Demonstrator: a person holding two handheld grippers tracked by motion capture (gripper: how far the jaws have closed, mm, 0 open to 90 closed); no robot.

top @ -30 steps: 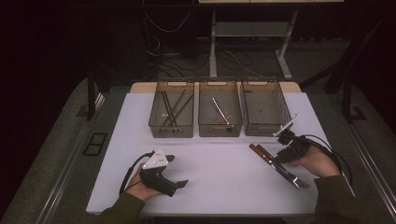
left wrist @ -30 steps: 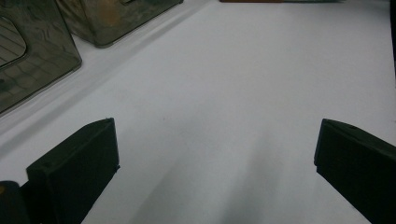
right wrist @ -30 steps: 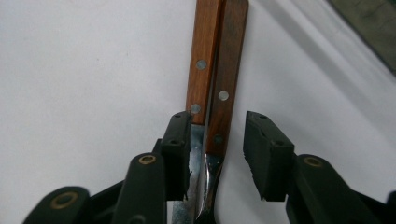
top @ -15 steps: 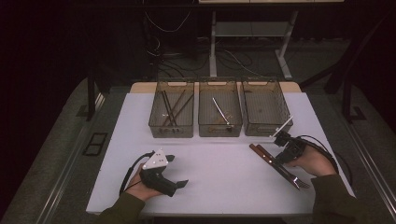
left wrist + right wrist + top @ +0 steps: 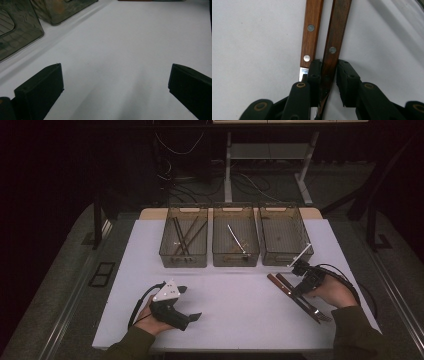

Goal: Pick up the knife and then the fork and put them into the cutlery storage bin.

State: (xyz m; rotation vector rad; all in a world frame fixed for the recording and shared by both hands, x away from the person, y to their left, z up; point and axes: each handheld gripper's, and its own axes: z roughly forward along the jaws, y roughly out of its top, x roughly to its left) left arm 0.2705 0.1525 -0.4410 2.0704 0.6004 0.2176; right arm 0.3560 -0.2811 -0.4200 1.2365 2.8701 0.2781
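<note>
Two wooden-handled utensils lie side by side on the white table (image 5: pixel 240 295) at the right. One has a lighter handle (image 5: pixel 312 32) and one a darker handle (image 5: pixel 337 32) (image 5: pixel 287 285). My right gripper (image 5: pixel 328 72) (image 5: pixel 299 287) points down over them. Its jaws have just been closing and now clamp the darker handle close to where the metal begins. The lighter handle lies just outside the left jaw. My left gripper (image 5: pixel 192 302) (image 5: pixel 115 82) rests on the table at the lower left, open, with bare table between its jaws.
Three clear bins stand in a row at the back. The left bin (image 5: pixel 183 260) holds several dark utensils. A metal utensil lies in the middle bin (image 5: pixel 235 260), and beside it stands the right bin (image 5: pixel 282 260). Two bins (image 5: pixel 15 35) show at the left gripper view's top left.
The right hand has settled slightly lower onto the utensils. The left hand and gripper have stayed where they were.
</note>
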